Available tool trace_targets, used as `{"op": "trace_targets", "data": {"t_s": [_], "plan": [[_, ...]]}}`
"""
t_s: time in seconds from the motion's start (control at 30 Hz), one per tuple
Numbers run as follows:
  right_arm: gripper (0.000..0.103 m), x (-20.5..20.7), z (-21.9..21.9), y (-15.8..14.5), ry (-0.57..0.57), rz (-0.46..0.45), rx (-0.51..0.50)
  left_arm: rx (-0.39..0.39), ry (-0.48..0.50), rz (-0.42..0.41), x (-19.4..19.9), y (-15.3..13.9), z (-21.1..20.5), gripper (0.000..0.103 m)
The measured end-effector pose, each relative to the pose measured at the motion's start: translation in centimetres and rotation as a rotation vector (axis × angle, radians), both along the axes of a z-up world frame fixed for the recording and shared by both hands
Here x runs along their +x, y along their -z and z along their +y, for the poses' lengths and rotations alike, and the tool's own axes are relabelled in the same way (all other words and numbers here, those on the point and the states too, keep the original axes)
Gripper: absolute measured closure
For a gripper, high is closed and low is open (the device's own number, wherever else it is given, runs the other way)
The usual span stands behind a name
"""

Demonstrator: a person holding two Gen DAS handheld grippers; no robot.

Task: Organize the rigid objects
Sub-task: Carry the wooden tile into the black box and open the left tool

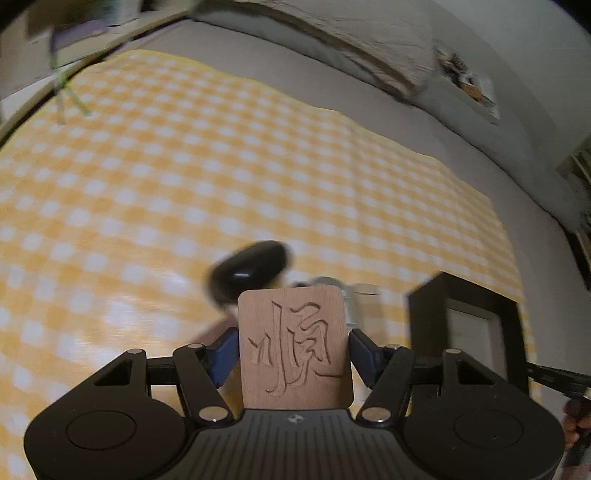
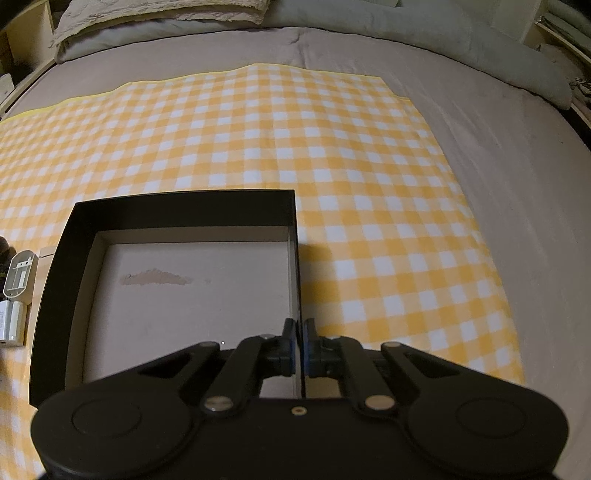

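Observation:
My left gripper [image 1: 293, 354] is shut on a wooden block [image 1: 293, 347] carved with a Chinese character, held above the yellow checked cloth [image 1: 184, 166]. Beyond it lie a blurred black oval object [image 1: 249, 271] and a small silver item [image 1: 349, 295]. The black box [image 1: 476, 332] shows at the right. My right gripper [image 2: 300, 350] is shut on the right wall of the black box [image 2: 184, 210], whose pale floor is bare.
A white holder [image 2: 20, 273] and small white blocks [image 2: 13, 323] lie left of the box. The cloth [image 2: 369, 184] lies on a grey bed with pillows [image 2: 166, 14] at the far end.

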State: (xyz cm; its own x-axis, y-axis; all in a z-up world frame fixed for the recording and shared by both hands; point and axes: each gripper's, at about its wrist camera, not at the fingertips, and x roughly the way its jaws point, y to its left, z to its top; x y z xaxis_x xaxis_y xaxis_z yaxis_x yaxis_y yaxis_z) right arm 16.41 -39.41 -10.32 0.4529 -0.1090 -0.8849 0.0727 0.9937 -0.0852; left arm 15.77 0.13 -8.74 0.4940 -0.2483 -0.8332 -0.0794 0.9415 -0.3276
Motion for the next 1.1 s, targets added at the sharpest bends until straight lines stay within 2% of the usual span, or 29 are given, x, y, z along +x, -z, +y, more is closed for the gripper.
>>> {"op": "trace_targets", "data": {"t_s": [0.17,0.4,0.6,0.9,1.1], "plan": [[0.1,-0.1,-0.2,0.0,-0.006,-0.005,0.027,-0.035,0.106,-0.022,0.1,-0.6,-5.0,0.039],[0.101,-0.6,-1.5,-0.7,0.005,-0.046,0.096,-0.138,0.246,-0.026,-0.2,-0.7,-12.3,0.039],[0.1,-0.4,-2.0,-0.6,0.017,-0.054,0.127,-0.183,0.315,-0.046,0.0,-0.3,-16.9,0.039],[0.1,-0.3,-2.6,-0.4,0.02,-0.06,0.172,-0.219,0.351,-0.024,1.3,2.4,-22.0,0.039],[0.1,-0.5,-2.6,-0.4,0.011,-0.058,0.194,-0.283,0.292,0.056,2.5,5.0,-24.0,0.039]]}}
